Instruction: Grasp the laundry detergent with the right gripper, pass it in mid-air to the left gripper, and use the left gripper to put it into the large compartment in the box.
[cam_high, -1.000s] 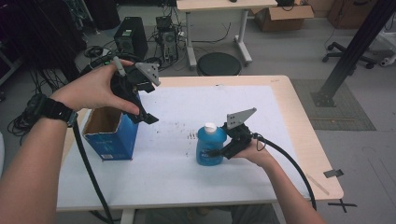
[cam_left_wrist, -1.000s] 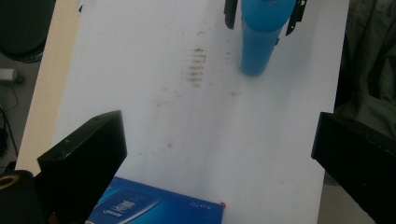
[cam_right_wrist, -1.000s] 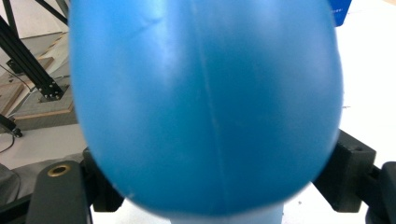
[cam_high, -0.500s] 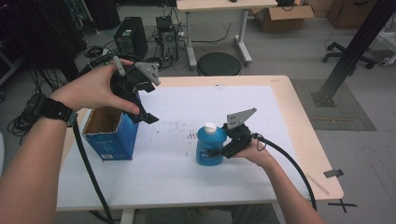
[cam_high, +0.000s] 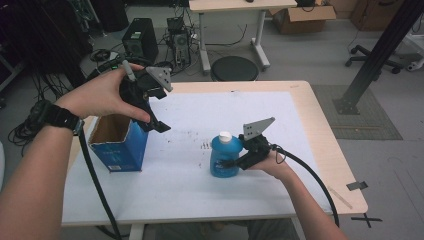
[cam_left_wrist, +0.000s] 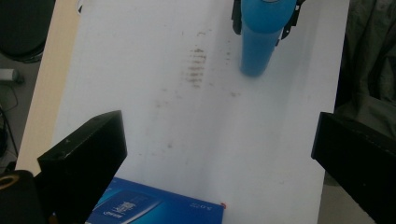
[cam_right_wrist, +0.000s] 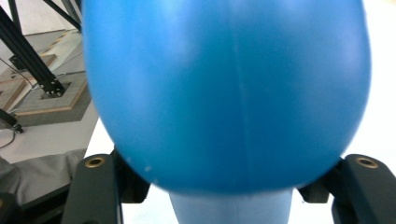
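The right gripper pinches the blue bottle at its round belly — smooth glossy plastic with a white cap, standing upright on the white sheet. Left of the bottle, the left gripper hangs with jaws spread wide, empty, above an open blue cardboard box — its inside looks bare brown.

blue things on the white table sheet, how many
2: a blue bottle standing right of centre, held by the right tongs, and an open blue box at the sheet's left edge, below the raised left tongs.
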